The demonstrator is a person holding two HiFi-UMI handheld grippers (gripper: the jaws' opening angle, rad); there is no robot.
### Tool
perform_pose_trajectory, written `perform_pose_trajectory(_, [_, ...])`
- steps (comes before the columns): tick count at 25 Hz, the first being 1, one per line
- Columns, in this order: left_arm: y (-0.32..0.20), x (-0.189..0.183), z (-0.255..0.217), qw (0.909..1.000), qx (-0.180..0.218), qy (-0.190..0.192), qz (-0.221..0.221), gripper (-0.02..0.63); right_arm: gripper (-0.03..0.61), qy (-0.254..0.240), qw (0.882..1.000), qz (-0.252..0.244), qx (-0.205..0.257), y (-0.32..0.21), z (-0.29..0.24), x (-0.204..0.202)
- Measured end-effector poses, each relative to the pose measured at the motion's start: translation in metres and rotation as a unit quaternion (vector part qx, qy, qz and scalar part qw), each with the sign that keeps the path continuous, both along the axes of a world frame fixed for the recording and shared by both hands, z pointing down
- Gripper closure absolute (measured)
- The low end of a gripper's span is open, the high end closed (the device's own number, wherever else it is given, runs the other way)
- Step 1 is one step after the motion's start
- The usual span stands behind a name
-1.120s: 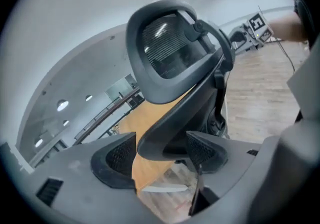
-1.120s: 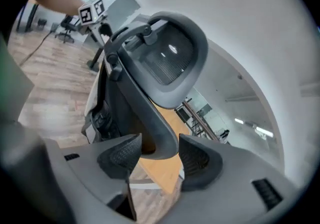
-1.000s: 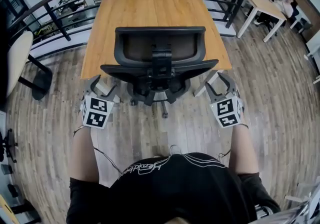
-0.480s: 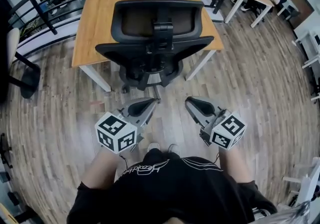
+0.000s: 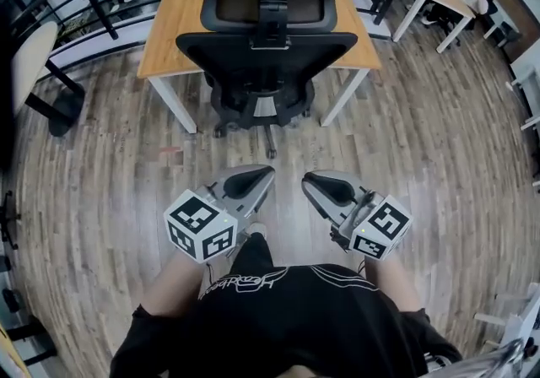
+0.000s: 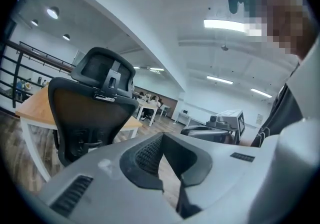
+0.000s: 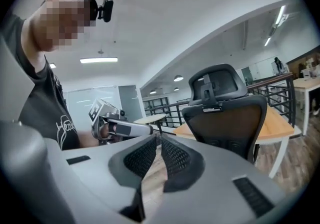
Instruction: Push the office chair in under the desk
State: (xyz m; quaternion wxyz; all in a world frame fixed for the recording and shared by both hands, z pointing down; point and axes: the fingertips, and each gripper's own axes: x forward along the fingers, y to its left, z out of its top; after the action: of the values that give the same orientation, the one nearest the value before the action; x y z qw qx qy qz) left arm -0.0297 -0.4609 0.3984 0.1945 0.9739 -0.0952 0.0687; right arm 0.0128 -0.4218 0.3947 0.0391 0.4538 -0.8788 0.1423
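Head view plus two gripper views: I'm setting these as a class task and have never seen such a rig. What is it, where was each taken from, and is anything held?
There is no robot. A person holds a tool in each hand: the left hand-held gripper and the right hand-held gripper. The head view comes from a camera on the person's head, looking steeply down. The other two come from cameras riding on each gripper, looking along its jaws. Ahead, on the wooden floor, a black office chair stands with its back at the near edge of a wooden desk. Neither gripper touches it or holds anything. Both pairs of jaws are together; the right one's have just been closing, with nothing between them.
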Motion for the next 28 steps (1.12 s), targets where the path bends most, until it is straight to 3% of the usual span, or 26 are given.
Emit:
perform_pose_trajectory(4, [0.058,-0.001,-0.011,0.9999,0.004,0.009,-0.009,0.606,0.518,-0.004,1.000,-0.008,0.009,0.058,-0.007,-0.004])
perform_pose_trajectory(11, [0.143,-0.007,-0.037,0.9987,0.037,0.032,-0.013,0.606,0.519,-0.053,0.997,-0.028,0.042,0.137,-0.043,-0.009])
perform_pose_trajectory(14, [0.168,-0.010,-0.048,0.9979,0.047,0.042,-0.015,0.606,0.529,-0.045,0.997,-0.030,0.053,0.161,-0.052,-0.011])
perform_pose_trajectory(22, [0.208,-0.007,-0.070,0.9950,0.064,0.077,-0.002,0.606,0.534,-0.028,0.997,-0.012,0.077,0.201,-0.065,-0.004])
perform_pose_trajectory(28, [0.221,-0.004,-0.072,0.9946,0.079,0.067,0.004,0.606,0.534,-0.022,0.996,-0.006,0.082,0.214,-0.068,-0.001])
